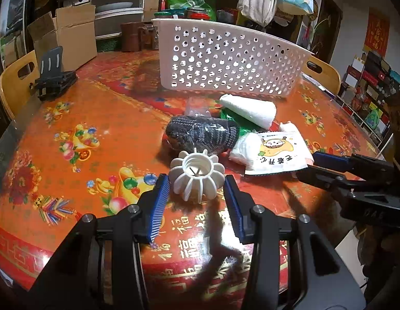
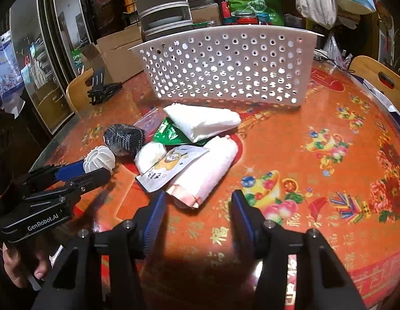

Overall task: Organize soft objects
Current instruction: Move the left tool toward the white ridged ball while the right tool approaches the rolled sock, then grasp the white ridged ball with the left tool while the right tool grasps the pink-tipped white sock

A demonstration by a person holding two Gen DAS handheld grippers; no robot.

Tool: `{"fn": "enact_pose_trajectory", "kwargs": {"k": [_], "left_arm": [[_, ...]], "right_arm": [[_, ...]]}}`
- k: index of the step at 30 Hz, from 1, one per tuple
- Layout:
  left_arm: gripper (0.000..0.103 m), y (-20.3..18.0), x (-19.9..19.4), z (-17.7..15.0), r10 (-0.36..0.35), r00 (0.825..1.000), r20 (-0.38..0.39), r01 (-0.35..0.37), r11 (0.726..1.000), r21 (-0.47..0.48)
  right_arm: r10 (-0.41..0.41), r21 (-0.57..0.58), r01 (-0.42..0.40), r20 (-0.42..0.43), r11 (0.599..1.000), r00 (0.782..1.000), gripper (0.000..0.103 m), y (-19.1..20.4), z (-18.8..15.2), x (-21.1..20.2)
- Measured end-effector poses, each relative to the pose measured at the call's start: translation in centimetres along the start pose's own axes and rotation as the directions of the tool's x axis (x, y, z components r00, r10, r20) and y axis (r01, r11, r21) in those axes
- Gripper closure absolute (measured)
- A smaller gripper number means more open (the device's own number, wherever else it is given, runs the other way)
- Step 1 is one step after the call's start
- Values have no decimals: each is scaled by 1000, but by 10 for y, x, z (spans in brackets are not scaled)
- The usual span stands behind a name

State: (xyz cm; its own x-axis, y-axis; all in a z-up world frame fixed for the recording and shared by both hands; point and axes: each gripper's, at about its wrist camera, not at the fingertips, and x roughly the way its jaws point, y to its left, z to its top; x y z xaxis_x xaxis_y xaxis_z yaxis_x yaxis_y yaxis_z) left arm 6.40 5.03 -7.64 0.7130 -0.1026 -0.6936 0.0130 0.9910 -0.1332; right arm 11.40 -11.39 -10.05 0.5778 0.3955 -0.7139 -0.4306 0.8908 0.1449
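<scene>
Pinching the white ribbed ball (image 1: 196, 178) across its soft ribs, the left gripper (image 1: 197, 188) held it — light, squashy; the right gripper (image 2: 197, 201) stood half-open, empty.

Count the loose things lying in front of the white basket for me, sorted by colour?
White: 4 (ribbed ornament, folded cloth, printed pouch, small bundle)
Black: 1 (knitted roll)
Green: 1 (packet)
Pink: 1 (wrapped pack)
Clear: 1 (plastic bag)
Total: 8
</scene>
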Motion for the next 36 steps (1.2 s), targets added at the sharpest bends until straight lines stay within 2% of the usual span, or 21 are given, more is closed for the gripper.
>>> {"fn": "enact_pose_trajectory", "kwargs": {"k": [5, 11, 13, 16, 28, 36], "left_arm": [[62, 5, 1, 1, -11, 1000, 3, 11, 1000, -13], [62, 10, 4, 1, -10, 1000, -2, 10, 1000, -23], [62, 9, 5, 1, -9, 1000, -3, 9, 1000, -24], [62, 6, 5, 1, -11, 1000, -2, 10, 1000, -20], [62, -6, -2, 6, -1, 1000, 11, 1, 1000, -4], [62, -18, -14, 17, 7, 999, 41, -8, 1000, 15]], "right_arm": [[-3, -16, 2, -11, 1000, 1000, 55, 5, 8, 8], [-23, -47, 22, -20, 999, 1000, 64, 11, 8, 11], [-21, -46, 20, -21, 999, 1000, 72, 9, 7, 9], [-20, -47, 19, -20, 999, 1000, 78, 6, 6, 8], [21, -29, -20, 14, 999, 1000, 85, -9, -4, -7], [-5, -2, 5, 70, 1000, 998, 87, -30, -4, -27]]}}
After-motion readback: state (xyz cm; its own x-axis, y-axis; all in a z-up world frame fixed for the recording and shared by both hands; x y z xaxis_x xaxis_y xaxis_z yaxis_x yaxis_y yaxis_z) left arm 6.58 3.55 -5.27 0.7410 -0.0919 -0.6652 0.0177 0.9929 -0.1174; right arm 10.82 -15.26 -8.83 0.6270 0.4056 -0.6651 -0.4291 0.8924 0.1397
